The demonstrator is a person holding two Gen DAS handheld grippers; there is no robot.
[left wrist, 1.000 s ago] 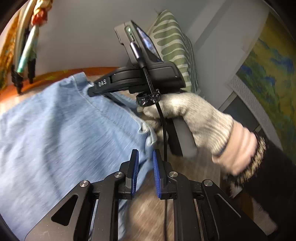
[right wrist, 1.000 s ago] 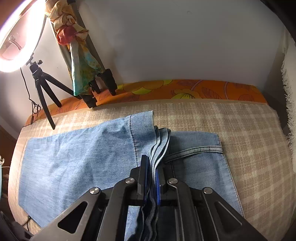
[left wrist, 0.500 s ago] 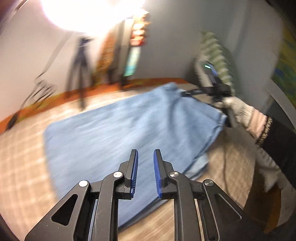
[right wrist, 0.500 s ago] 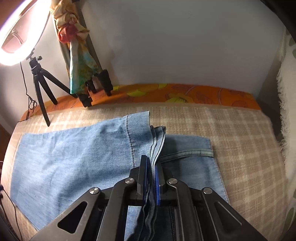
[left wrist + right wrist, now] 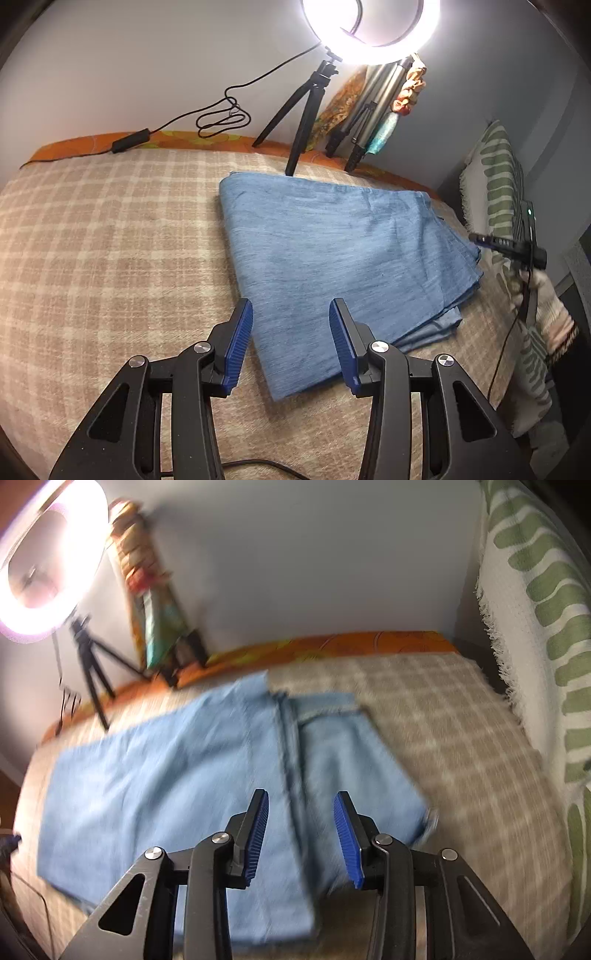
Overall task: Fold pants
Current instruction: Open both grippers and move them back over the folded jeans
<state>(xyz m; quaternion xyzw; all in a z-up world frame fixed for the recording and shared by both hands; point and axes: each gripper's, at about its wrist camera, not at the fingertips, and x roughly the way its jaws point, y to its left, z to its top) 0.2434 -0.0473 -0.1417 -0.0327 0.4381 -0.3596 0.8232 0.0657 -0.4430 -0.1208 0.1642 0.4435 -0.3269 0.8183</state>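
Left tongs (image 5: 291, 341) & right tongs (image 5: 301, 836) spread wide, apparently empty-jawed.

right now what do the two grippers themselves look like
Both the left gripper and the right gripper have matte black angular frames with triangular cut-outs, silver round bolts, and fingers faced with ribbed blue pads. A thin black cable runs below the left one.

Right hand-held gripper (image 5: 300, 830) agape, above folded pants (image 5: 177, 775)

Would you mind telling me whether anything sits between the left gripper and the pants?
Nothing visible does. The left gripper is open just above the near edge of the pants, with only plaid blanket around. The tripod stands beyond the far edge.
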